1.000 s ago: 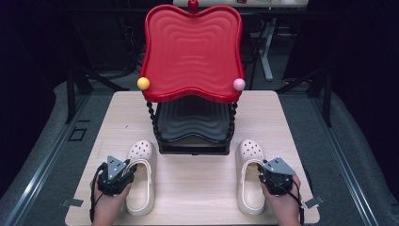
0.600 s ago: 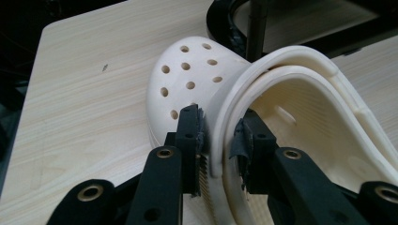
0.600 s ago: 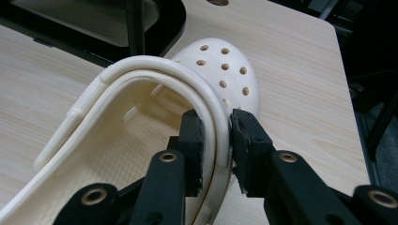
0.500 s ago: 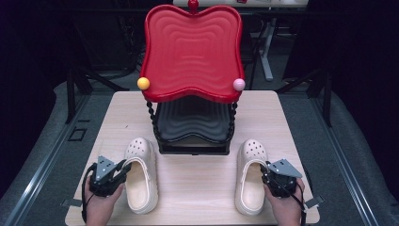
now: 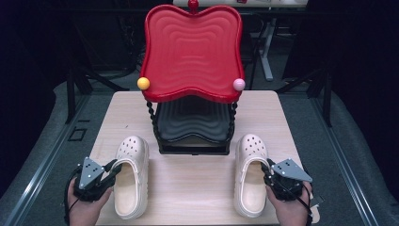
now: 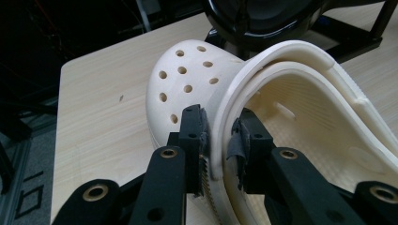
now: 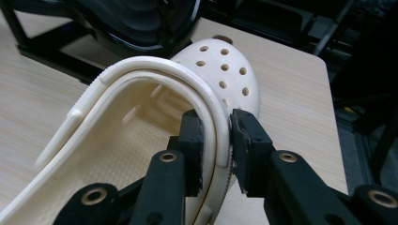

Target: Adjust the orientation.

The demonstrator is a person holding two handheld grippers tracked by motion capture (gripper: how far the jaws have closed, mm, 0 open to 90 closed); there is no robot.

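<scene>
Two cream perforated clogs lie on the wooden table, toes pointing away from me. In the high view my left gripper (image 5: 113, 167) is shut on the outer side rim of the left clog (image 5: 131, 183). My right gripper (image 5: 268, 168) is shut on the outer side rim of the right clog (image 5: 249, 183). The left gripper view has the left gripper (image 6: 218, 136) pinching the left clog (image 6: 187, 79) by its rim and folded strap. In the right gripper view the right gripper (image 7: 217, 136) clamps the right clog (image 7: 225, 70) the same way.
A two-tier stand sits mid-table between and behind the clogs. Its wavy red top tray (image 5: 192, 52) rests on twisted black posts above a black lower tray (image 5: 193, 117). Bare wooden table (image 5: 188, 188) lies between the clogs. Dark floor surrounds the table.
Both hands have shifted outward a little, the left one more. The left clog has moved slightly left with its gripper, and both toes sit a bit farther from me.
</scene>
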